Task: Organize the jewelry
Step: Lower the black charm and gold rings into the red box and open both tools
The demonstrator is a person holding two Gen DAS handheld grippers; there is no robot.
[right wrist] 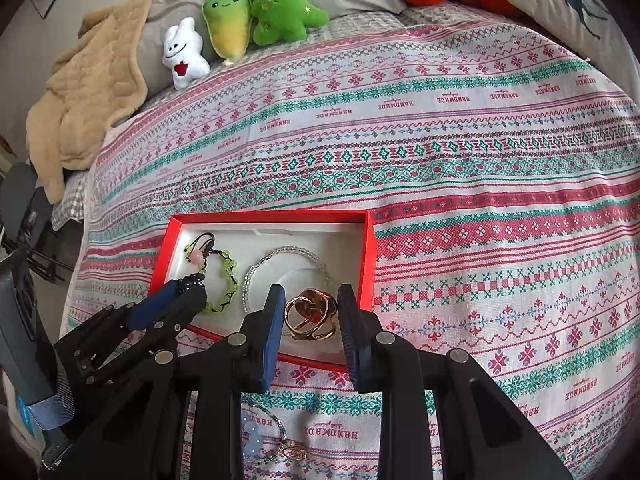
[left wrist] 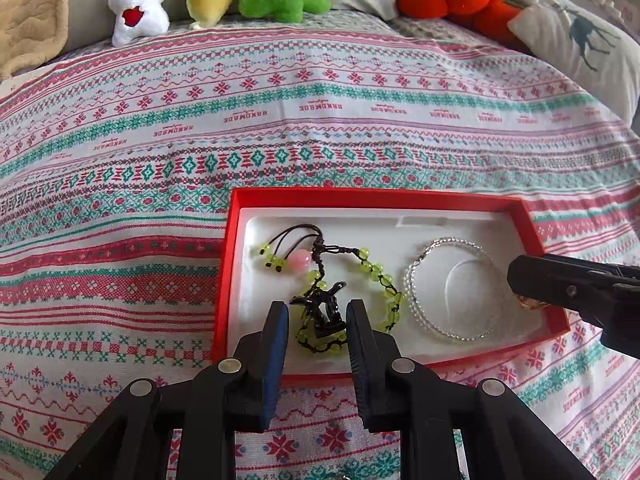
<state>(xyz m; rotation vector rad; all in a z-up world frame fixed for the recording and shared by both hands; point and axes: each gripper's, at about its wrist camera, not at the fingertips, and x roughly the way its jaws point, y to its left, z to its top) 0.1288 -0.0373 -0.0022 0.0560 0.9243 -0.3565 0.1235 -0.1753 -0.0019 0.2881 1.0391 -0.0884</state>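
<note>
Hidden: the gold brooch [right wrist: 310, 314] is almost wholly behind the right gripper [left wrist: 520, 280] in the left wrist view; only a glint shows.
Cut off: a blue-bead bracelet [right wrist: 252, 446] lies on the bedspread [right wrist: 460, 160], partly behind the right gripper's frame.
Green bead bracelet [left wrist: 376, 270]: dark cord, pink bead, left half of the red box [left wrist: 360, 196].
Black pendant [left wrist: 322, 312]: between the left gripper [left wrist: 317, 310] jaws; contact unclear.
Clear bead necklace [left wrist: 448, 288]: coiled, right half of box.
Left jaws: slightly parted; grip cannot be told.
Right gripper [right wrist: 311, 300]: jaws parted, brooch between them, apparently untouched, over the box's near right corner.
Right view only: plush toys [right wrist: 240, 24], tan blanket [right wrist: 88, 92].
</note>
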